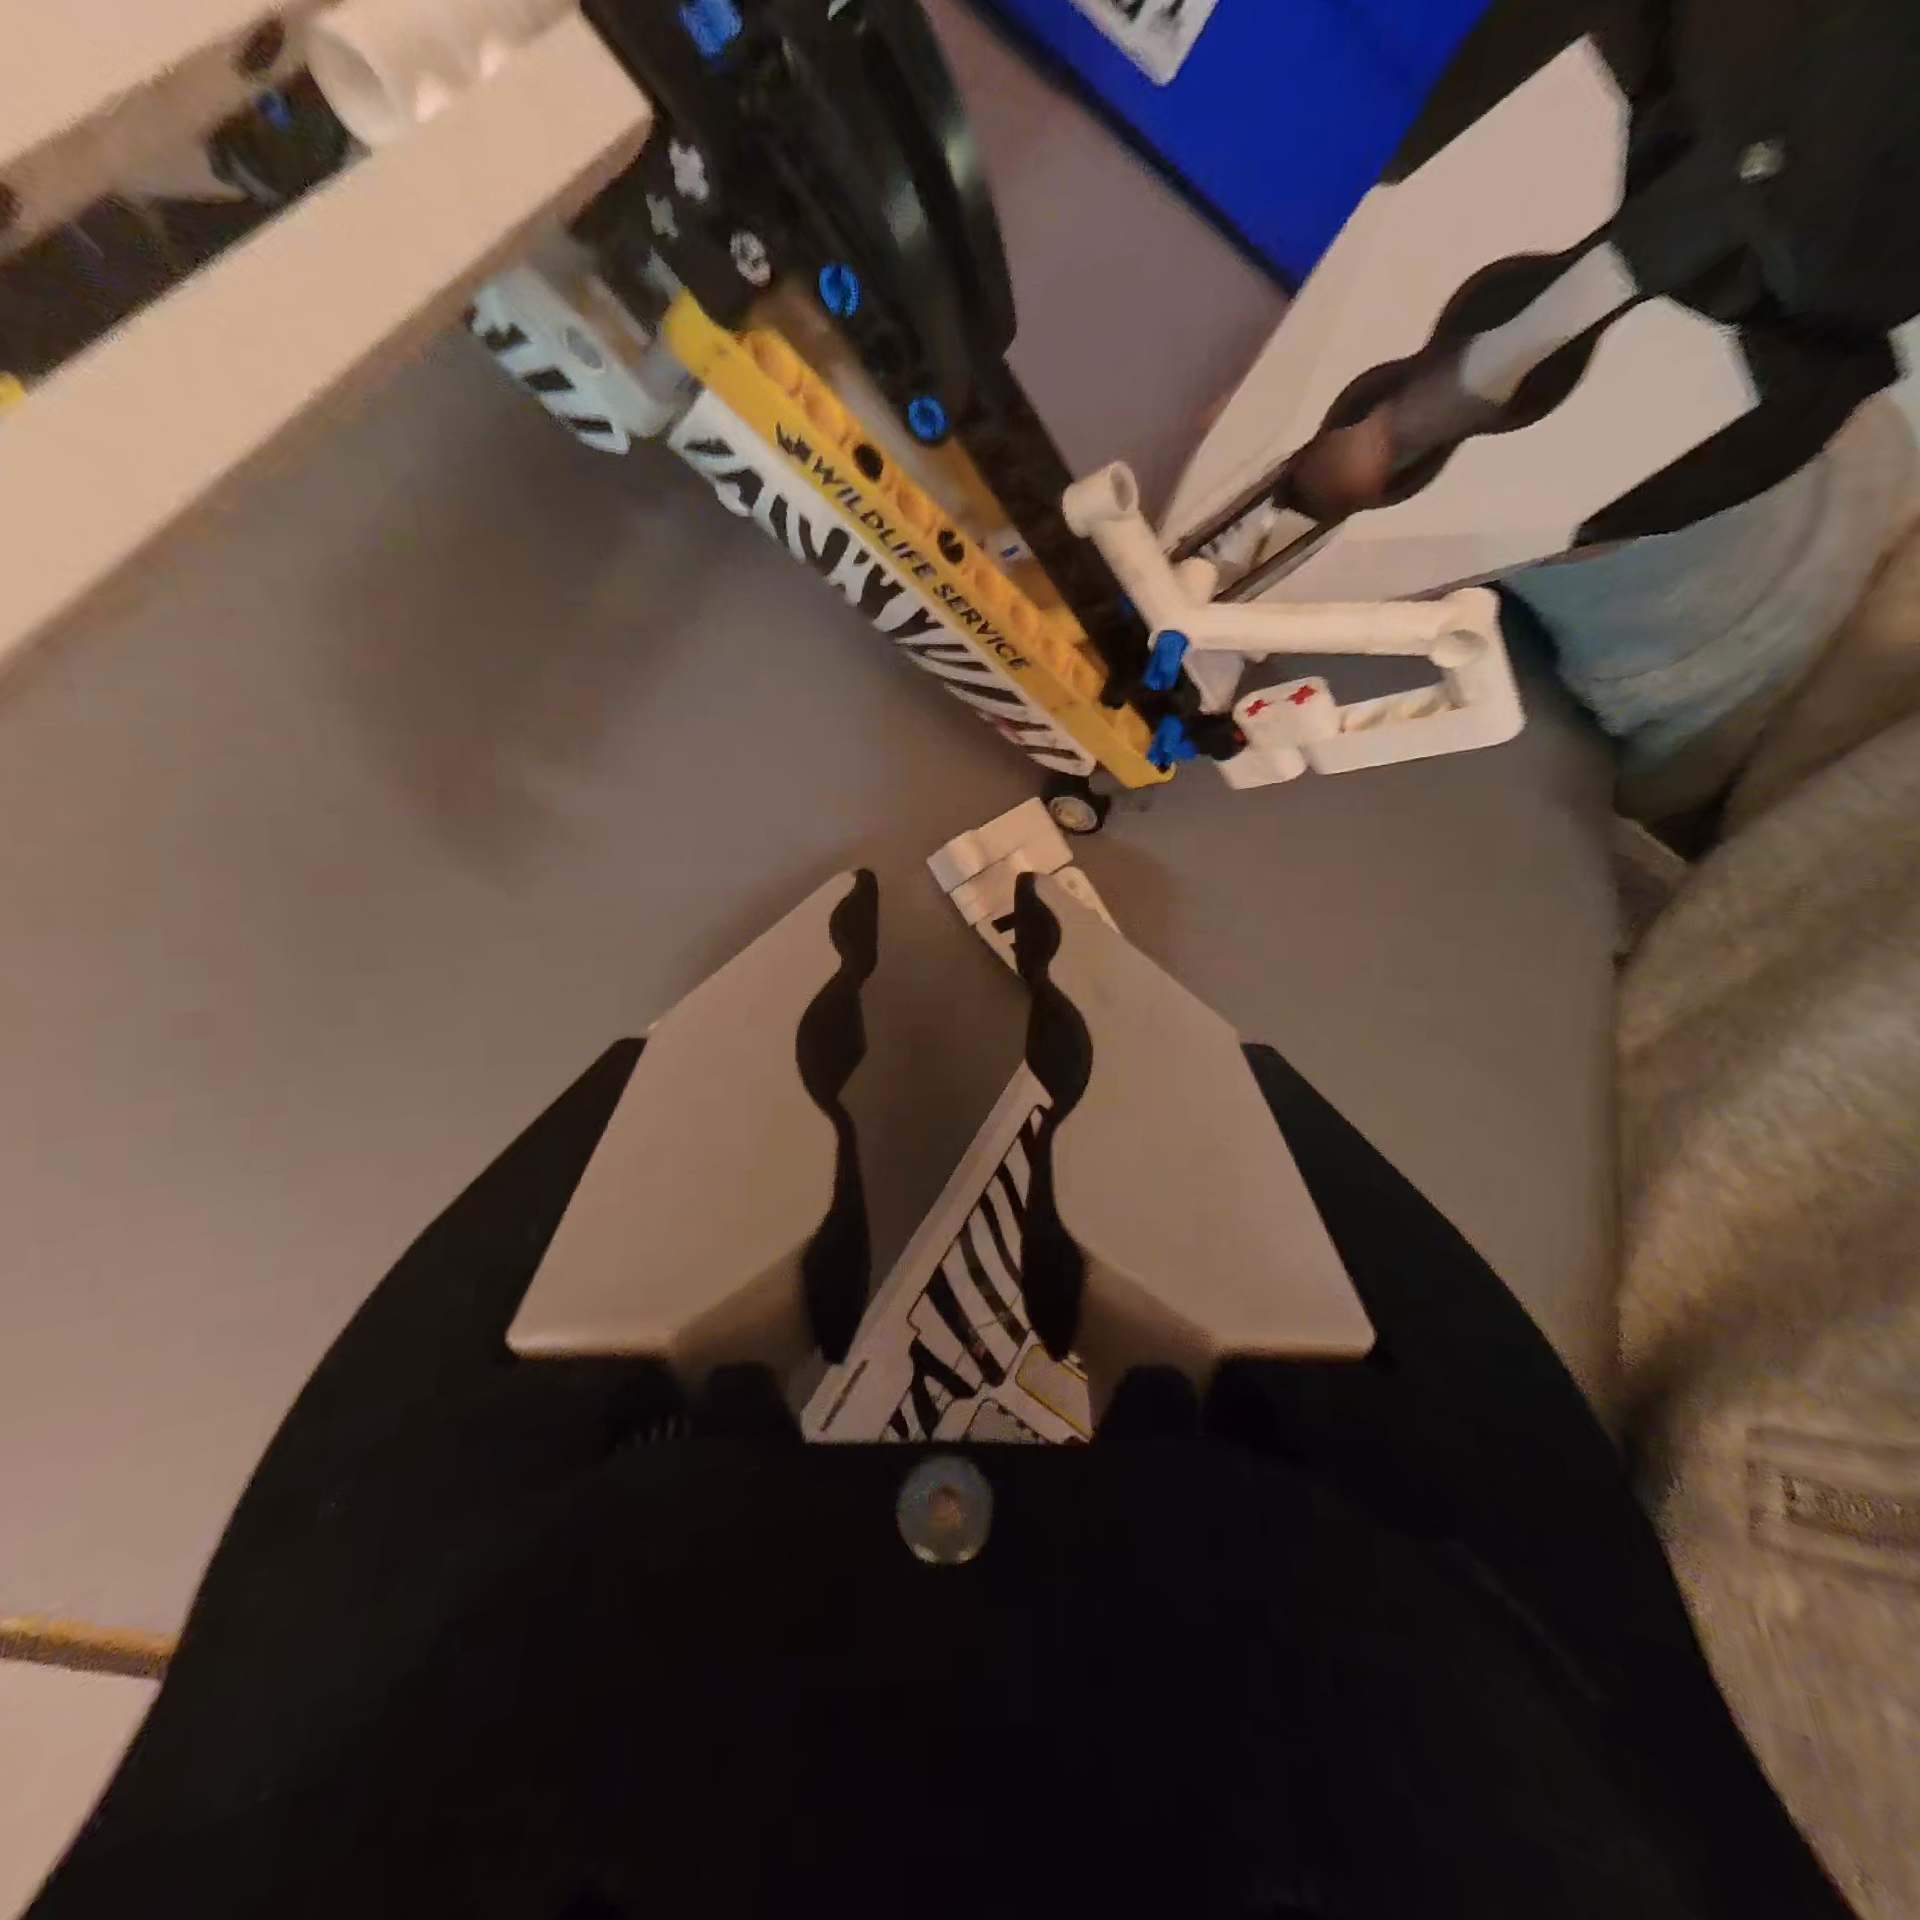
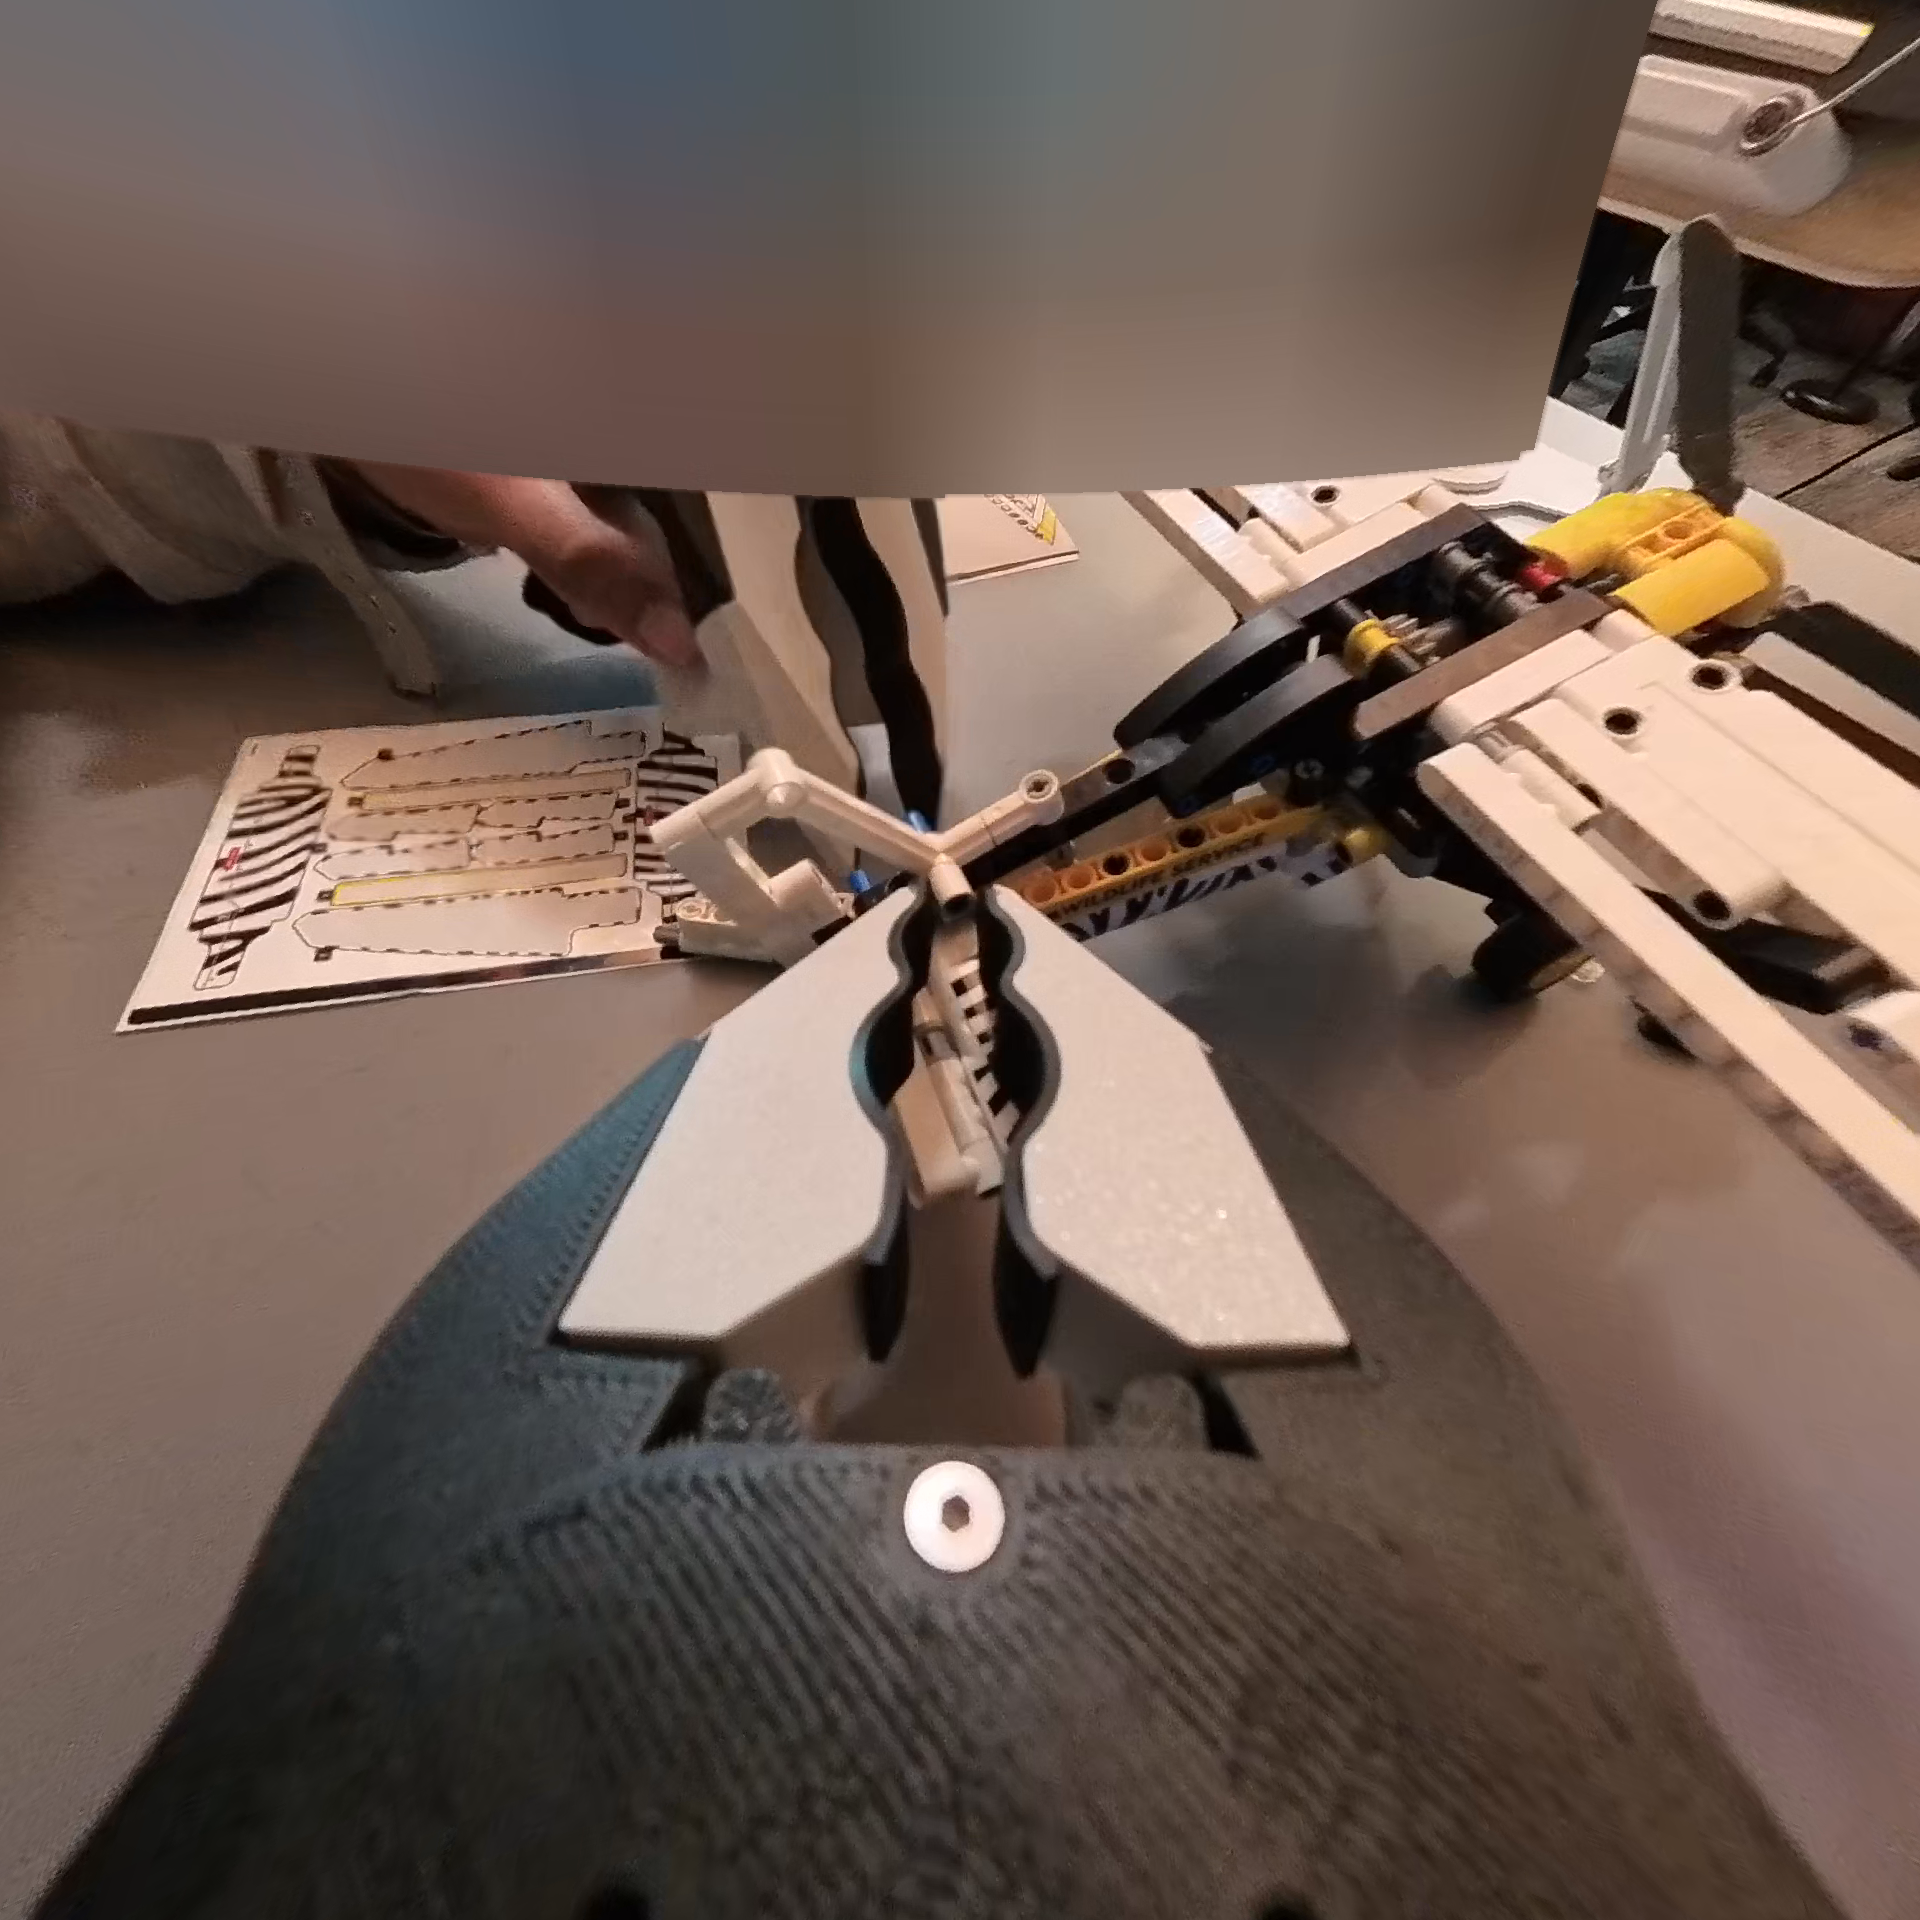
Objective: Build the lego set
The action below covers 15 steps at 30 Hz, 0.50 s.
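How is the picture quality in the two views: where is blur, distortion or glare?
Left wrist view: wide-angle bending at the edges; the white shelf and fabric at right are smeared by motion, while the yellow beam is fairly sharp. Right wrist view: a large blurred patch was added on top; the sticker sheet shows slight glare, and the lower right corner is soft.

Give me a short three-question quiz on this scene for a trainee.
1. True or false: the right hand-held gripper is empty.
2. Where does the sticker sheet lie? A: flat on the table. B: on top of the wing. C: inside a box.
3. Fill in: the long beam along the side of the toy plane is coloured ___.
Key: 1 false, it is closed on a white striped piece; 2 A; 3 yellow.
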Tool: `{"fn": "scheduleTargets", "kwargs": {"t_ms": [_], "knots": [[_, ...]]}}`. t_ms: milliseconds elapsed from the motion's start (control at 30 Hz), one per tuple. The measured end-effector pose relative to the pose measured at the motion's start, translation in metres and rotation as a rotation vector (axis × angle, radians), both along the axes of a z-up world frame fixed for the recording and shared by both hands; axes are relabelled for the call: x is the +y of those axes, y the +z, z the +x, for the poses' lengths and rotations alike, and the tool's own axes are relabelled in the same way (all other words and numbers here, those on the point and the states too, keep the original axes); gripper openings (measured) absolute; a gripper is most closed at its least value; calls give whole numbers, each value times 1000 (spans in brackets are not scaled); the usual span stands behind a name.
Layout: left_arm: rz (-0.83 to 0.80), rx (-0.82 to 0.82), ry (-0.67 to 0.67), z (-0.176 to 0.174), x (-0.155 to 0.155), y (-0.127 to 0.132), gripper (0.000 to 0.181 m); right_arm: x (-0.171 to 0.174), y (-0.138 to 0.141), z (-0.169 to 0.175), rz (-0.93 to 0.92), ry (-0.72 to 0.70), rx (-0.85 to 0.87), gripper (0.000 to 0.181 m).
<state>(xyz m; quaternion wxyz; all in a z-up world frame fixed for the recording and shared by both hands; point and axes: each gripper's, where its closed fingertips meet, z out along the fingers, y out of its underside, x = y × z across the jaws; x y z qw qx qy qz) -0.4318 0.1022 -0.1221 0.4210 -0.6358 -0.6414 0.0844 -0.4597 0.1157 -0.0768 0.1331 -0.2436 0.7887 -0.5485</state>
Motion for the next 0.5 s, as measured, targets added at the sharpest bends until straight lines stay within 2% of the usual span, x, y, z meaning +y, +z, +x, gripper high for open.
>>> {"fn": "scheduleTargets", "kwargs": {"t_ms": [100,200,300,433,500], "knots": [[-48,-33,27,-1,7,-6,29,0,0,0,-1,-2,4,7],[-106,-31,37,-5,9,-10,18,0,0,0,-4,-3,8,7],[-83,-49,30,-4,9,-9,16,0,-1,-1,-7,-5,17,7],[-17,53,-14,-6,10,12,9,0,-1,-2,-7,-11,19,7],[-76,125,-76,-5,12,24,9,0,-1,-2,-7,-13,20,7]]}}
